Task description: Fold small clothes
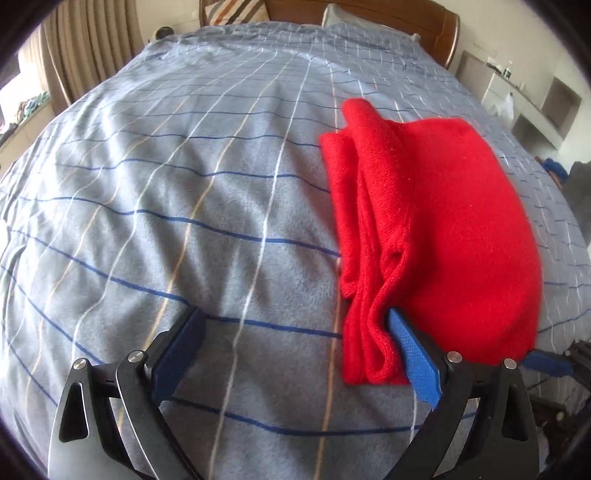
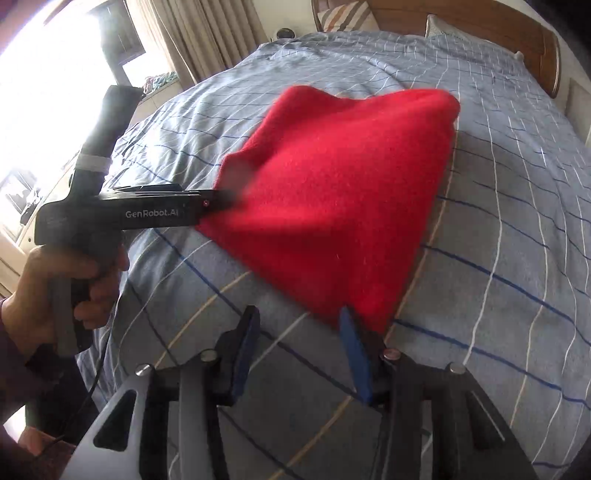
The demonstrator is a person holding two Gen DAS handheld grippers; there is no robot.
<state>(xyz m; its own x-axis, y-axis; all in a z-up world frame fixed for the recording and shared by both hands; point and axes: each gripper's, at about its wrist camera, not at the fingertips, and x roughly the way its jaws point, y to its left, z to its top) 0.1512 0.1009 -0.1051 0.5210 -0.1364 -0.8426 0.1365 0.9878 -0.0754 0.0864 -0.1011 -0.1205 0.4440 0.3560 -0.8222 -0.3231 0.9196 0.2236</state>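
Note:
A red fleece garment lies folded in layers on the blue checked bedspread. My left gripper is open; its right blue finger is tucked between the garment's layers at the near edge, its left finger is over bare bedspread. In the right wrist view the garment looks lifted and blurred. My right gripper is open, its right finger touching the garment's near corner. The left gripper's body reaches into the garment's left edge, its fingers hidden.
A wooden headboard and pillows are at the far end of the bed. Curtains and a bright window are on the left. Shelves stand at the right.

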